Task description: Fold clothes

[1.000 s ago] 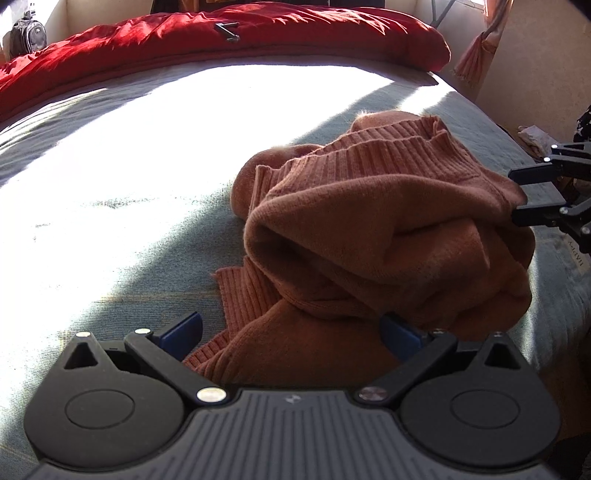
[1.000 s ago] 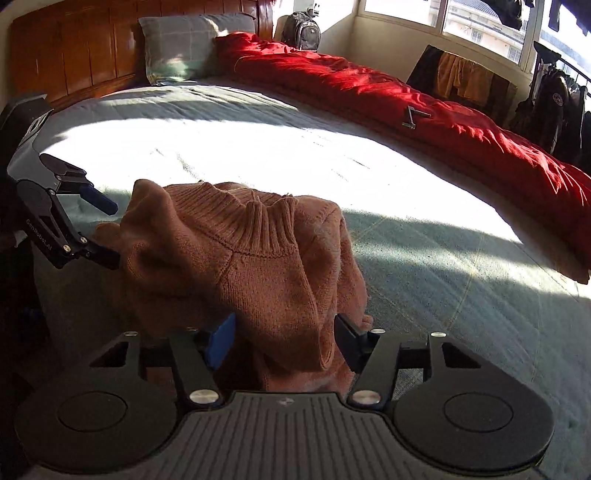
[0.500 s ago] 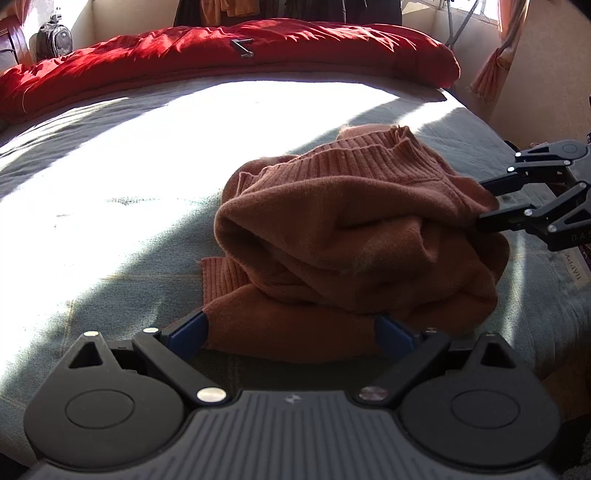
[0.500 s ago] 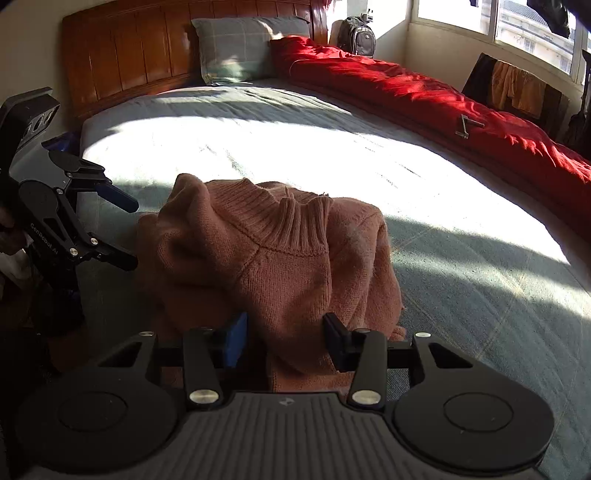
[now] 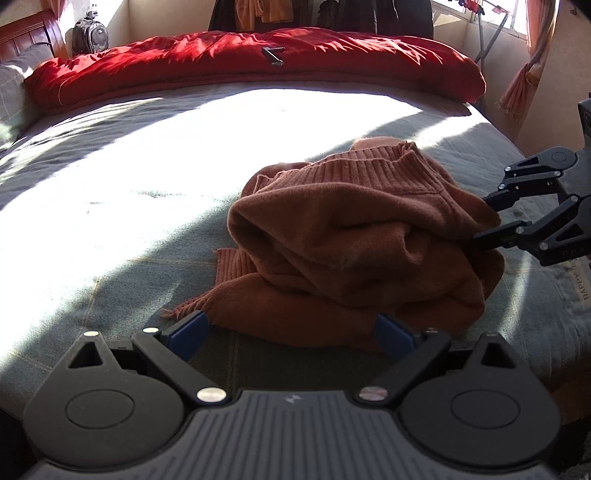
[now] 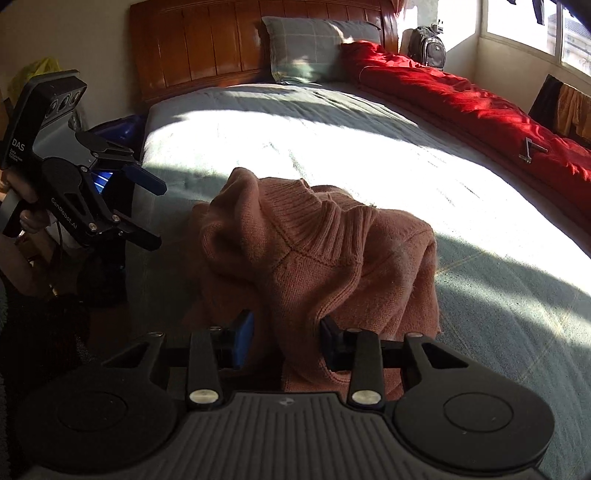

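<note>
A rust-orange knit sweater (image 5: 362, 236) lies crumpled in a heap on the grey-green bed cover (image 5: 110, 229); it also shows in the right wrist view (image 6: 325, 254). My left gripper (image 5: 291, 332) is open, its blue pads just short of the heap's near edge. It shows in the right wrist view (image 6: 147, 210), open and apart from the sweater. My right gripper (image 6: 284, 341) has its jaws part closed around a fold of the sweater. In the left wrist view it (image 5: 484, 221) reaches into the heap's right side.
A red duvet (image 5: 258, 66) lies along the far side of the bed. A pillow (image 6: 317, 48) and a wooden headboard (image 6: 207, 48) stand at the head. A backpack (image 6: 428, 46) sits in the corner. Clothes (image 5: 266, 11) hang by the window.
My left gripper has drawn back from the sweater, which now lies beyond its pads. My right gripper has narrowed its jaws around a fold at the heap's edge.
</note>
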A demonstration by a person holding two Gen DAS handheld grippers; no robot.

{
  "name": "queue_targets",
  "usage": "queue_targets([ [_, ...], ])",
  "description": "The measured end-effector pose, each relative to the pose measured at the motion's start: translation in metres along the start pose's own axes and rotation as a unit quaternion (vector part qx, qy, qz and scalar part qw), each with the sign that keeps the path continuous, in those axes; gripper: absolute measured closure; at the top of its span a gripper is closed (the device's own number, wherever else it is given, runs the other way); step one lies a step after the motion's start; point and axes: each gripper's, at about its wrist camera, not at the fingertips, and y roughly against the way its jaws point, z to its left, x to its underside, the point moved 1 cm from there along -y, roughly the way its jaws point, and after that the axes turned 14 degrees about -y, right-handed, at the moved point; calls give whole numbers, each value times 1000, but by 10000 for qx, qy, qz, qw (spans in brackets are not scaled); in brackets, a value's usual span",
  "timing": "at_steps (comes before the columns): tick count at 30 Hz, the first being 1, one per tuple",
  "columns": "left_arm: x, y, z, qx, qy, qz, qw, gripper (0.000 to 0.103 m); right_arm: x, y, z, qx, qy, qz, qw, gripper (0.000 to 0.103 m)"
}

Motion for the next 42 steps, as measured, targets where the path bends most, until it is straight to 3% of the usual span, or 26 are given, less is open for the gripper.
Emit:
queue_targets([
  [7, -3, 5, -4, -199, -155, -86, 9996, 7, -7, -9, 10, 423, 368, 19, 9984, 86],
  [17, -10, -13, 15, 134, -222, -307, 9992, 8, -24, 18, -3, 905, -305, -247, 9951, 87],
  [26, -16, -32, 45, 686, -509, -578, 9947, 8, -70, 15, -20, 1723, -1137, -683, 9761, 87],
  [30, -13, -37, 68, 909, -498, -687, 9922, 8, -92, 1, -34, 2228, -1441, -709, 9615, 87],
  [34, -11, -42, 92, 1155, -463, -795, 9890, 8, -101, -7, -57, 2899, -1833, -565, 9377, 87],
  [39, -12, -52, 115, 1533, -406, -900, 9832, 8, -85, -10, -79, 3663, -2318, -115, 9011, 87],
  [42, -18, -60, 121, 1728, -454, -934, 9795, 8, -70, -16, -79, 3775, -2550, 77, 8902, 87],
])
